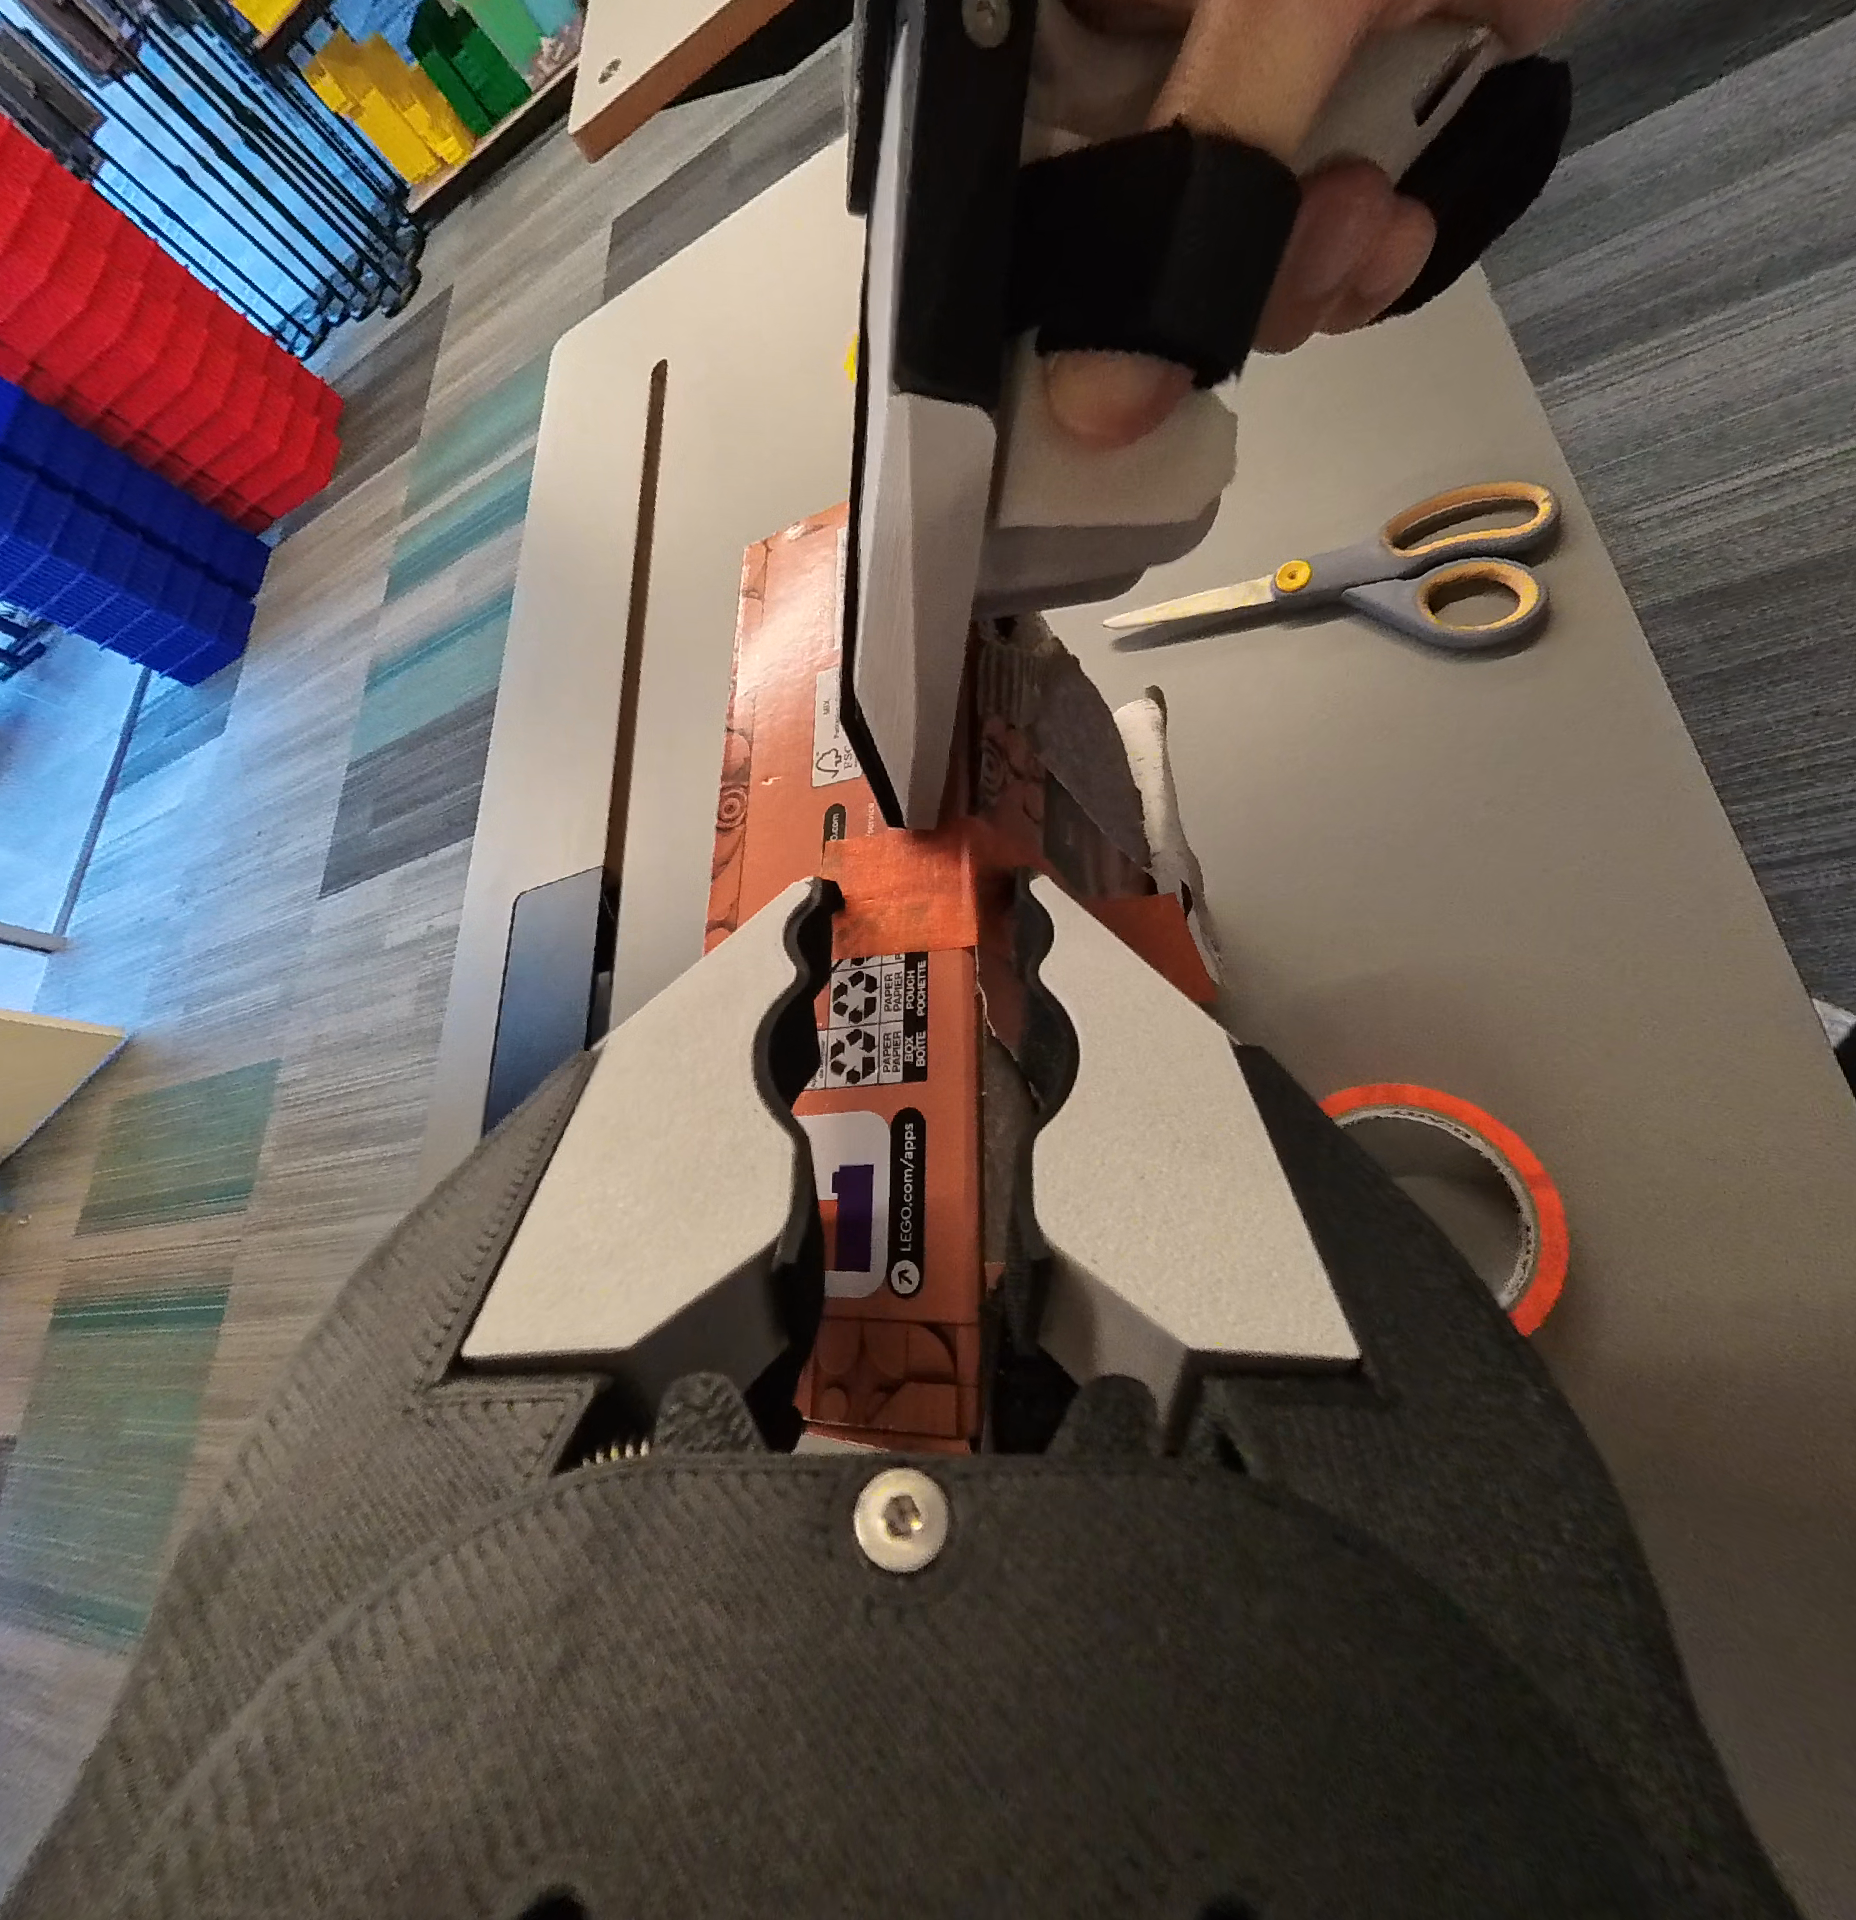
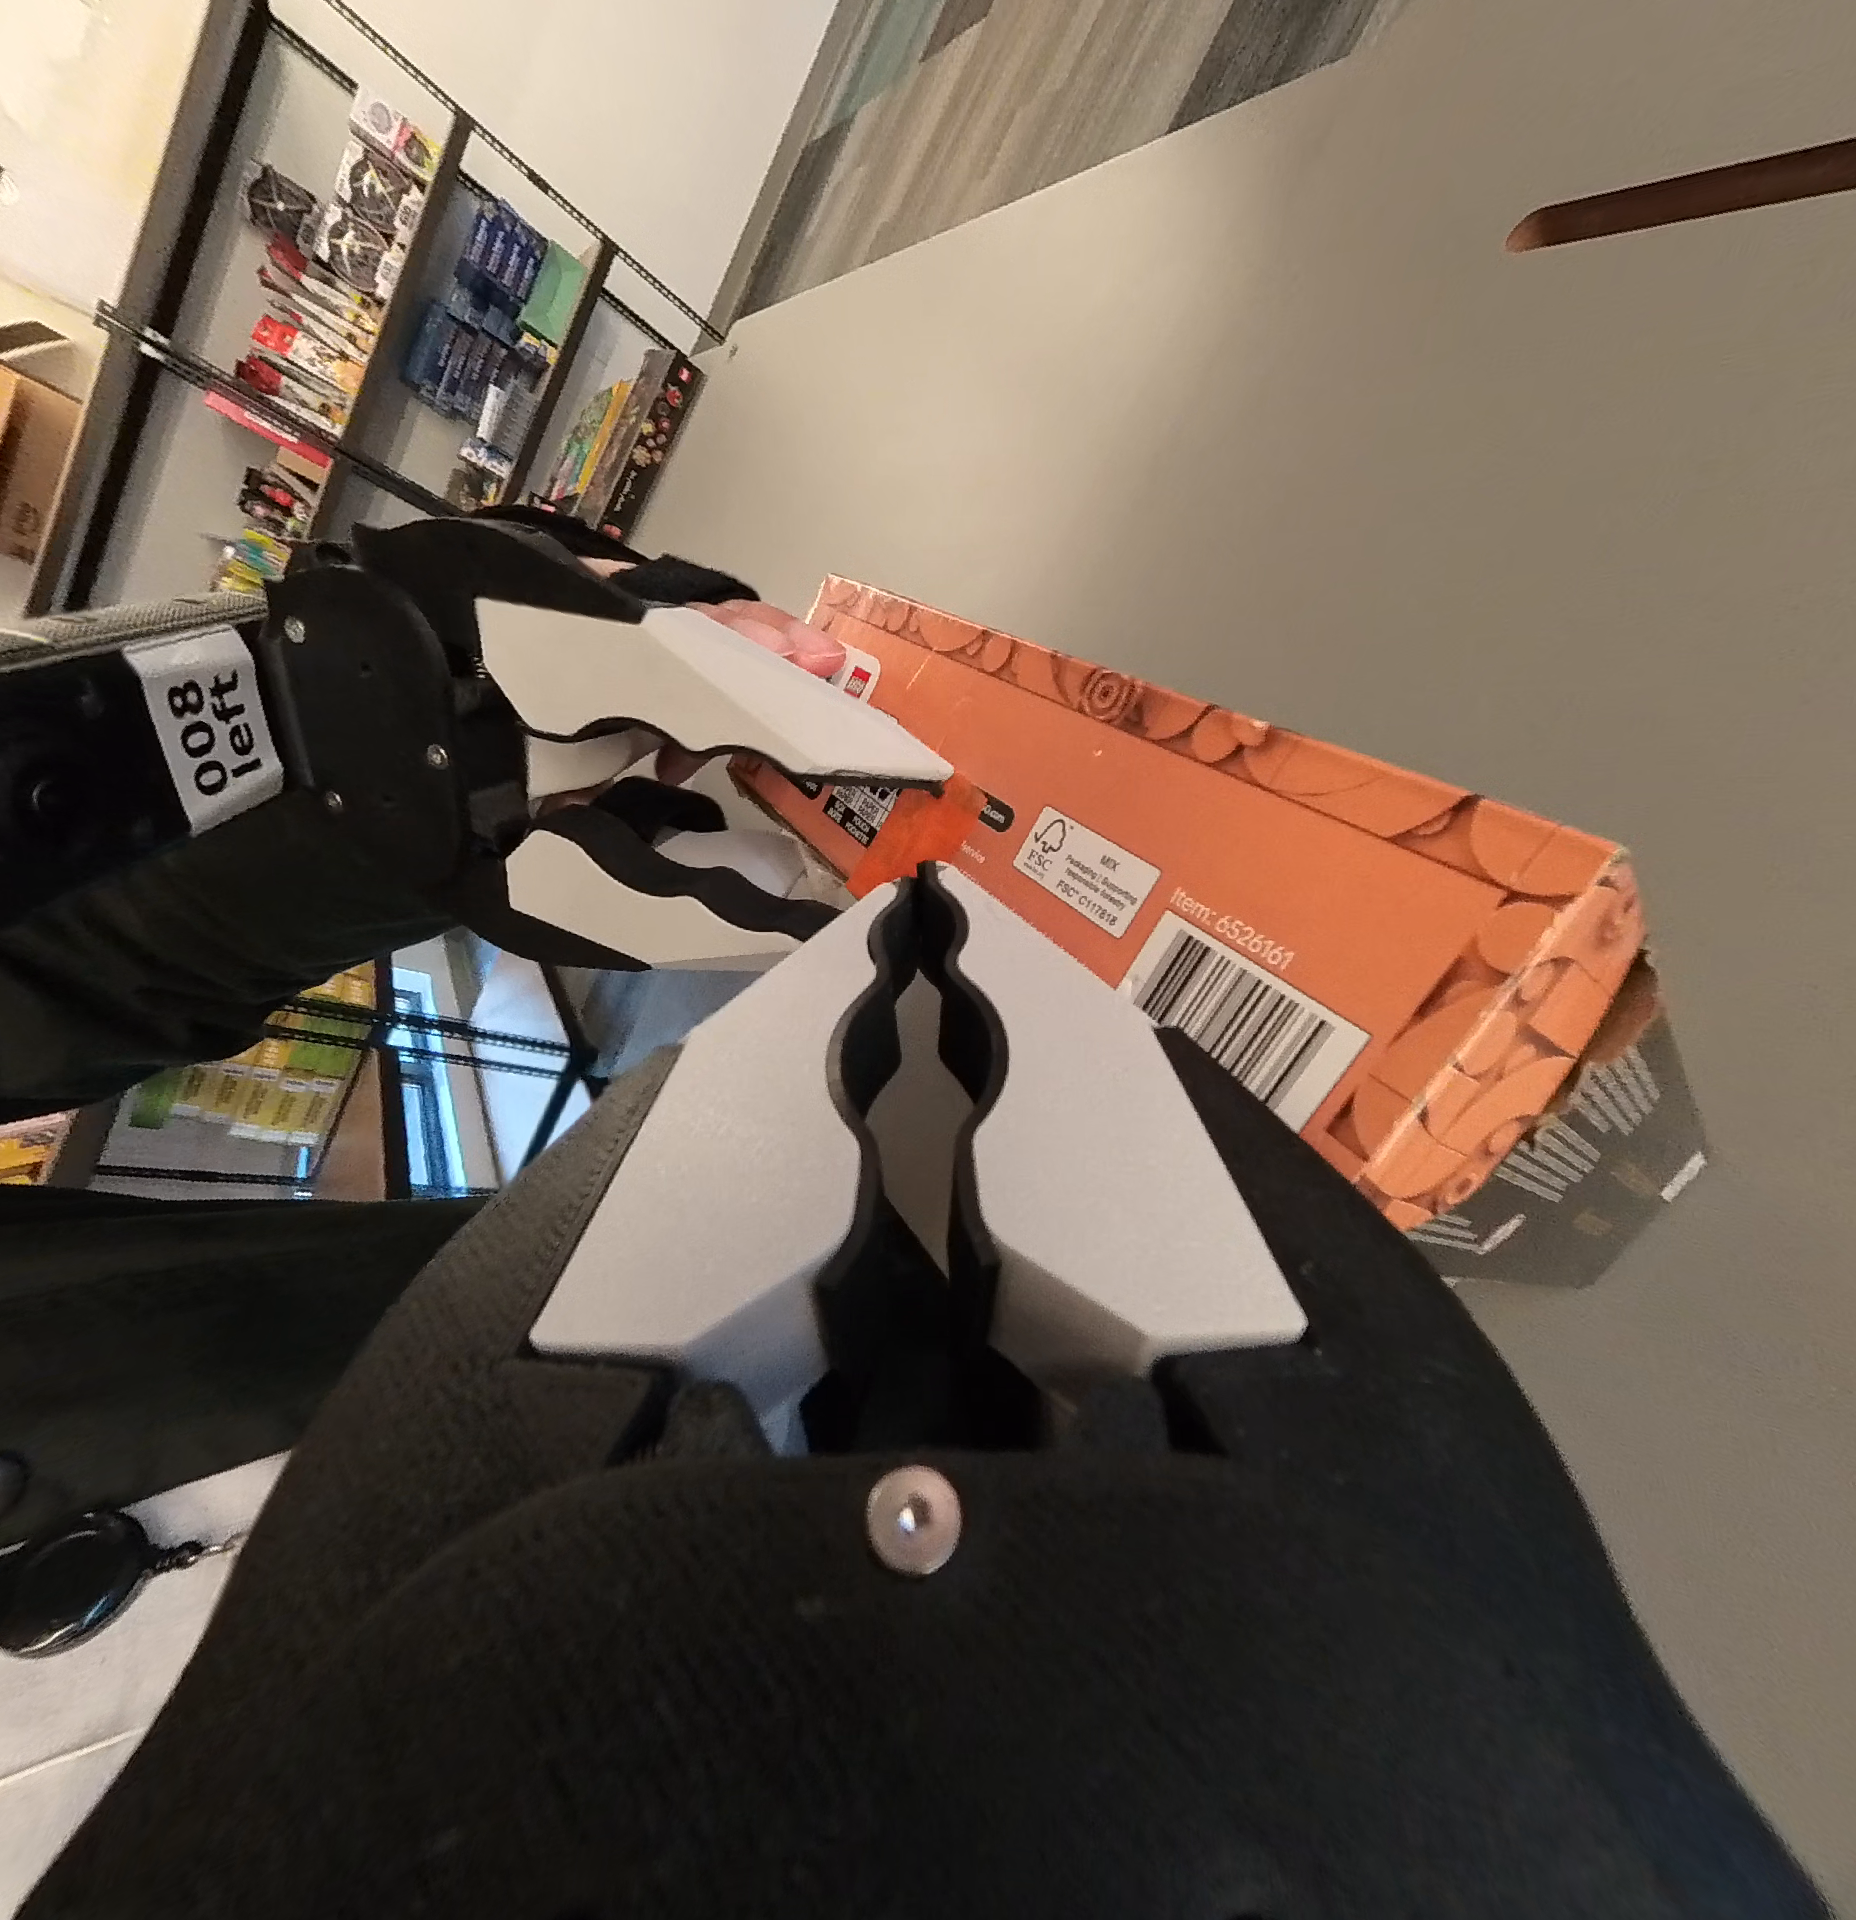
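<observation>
The left tool (image 1: 924, 904) straddled the near end of a long orange cardboard box (image 1: 903, 1091), one finger pressed against each broad side, so that the box was clamped between them and held on its narrow edge above the grey surface (image 1: 1423, 883). In the right wrist view the same left tool (image 2: 872, 821) appeared from the side, its upper finger lying flat along the box (image 2: 1319, 831), with the person's hand partly visible behind it.

A strip of orange tape (image 1: 903, 894) crossed the narrow face of the box just beyond the left fingertips. The right tool (image 2: 919, 883) was pressed together, its tips meeting at the strip of tape (image 2: 898, 842); whether they pinched the tape or merely pressed on it could not be told. Seen from the left wrist, the right tool (image 1: 919, 810) descended from above onto the same strip. This arrangement suggests that the clamping left tool steadied the box so that the right tips could work at the tape without the box shifting.

To the right of the box, ragged card and white paper (image 1: 1152, 758) stood open. A roll of orange tape (image 1: 1464, 1195) lay on the surface near the left tool, and grey-and-yellow scissors (image 1: 1350, 592) lay farther off, both apart from the box.
</observation>
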